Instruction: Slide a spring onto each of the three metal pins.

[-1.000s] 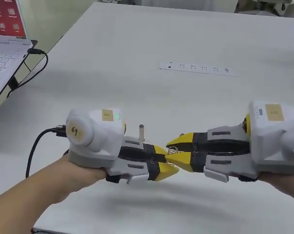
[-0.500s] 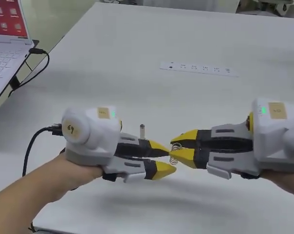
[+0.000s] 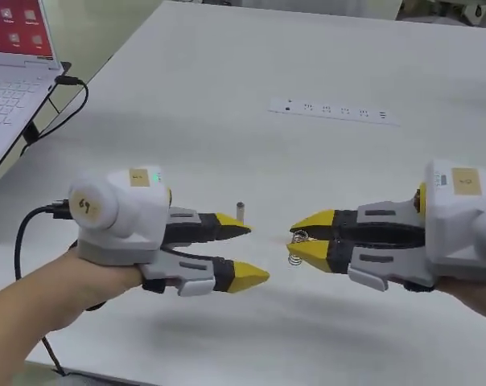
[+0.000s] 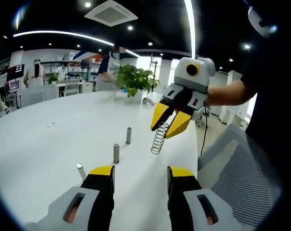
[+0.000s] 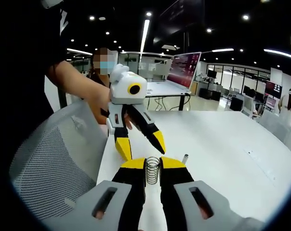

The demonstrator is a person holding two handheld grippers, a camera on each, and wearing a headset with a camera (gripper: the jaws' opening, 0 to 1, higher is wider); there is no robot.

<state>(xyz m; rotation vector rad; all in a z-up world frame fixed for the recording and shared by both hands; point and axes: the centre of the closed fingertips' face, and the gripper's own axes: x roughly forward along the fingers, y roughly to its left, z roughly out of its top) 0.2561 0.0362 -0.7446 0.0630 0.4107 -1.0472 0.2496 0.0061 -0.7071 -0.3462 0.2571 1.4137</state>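
Note:
My right gripper is shut on a small metal spring, which stands upright between its yellow jaws and pokes out below them. The same spring sits pinched between the jaws in the right gripper view. My left gripper faces it from the left, open and holding nothing, a short gap away. A bare metal pin stands on the white table just behind the two sets of tips. In the left gripper view, two pins carry springs and a bare pin stands nearer.
An open laptop with a black cable is at the table's far left edge. A white power strip lies further back. A grey mesh chair is behind the near table edge.
The left gripper has opened and drawn back to the left, away from the right gripper's tips. The spring has stayed in the right gripper.

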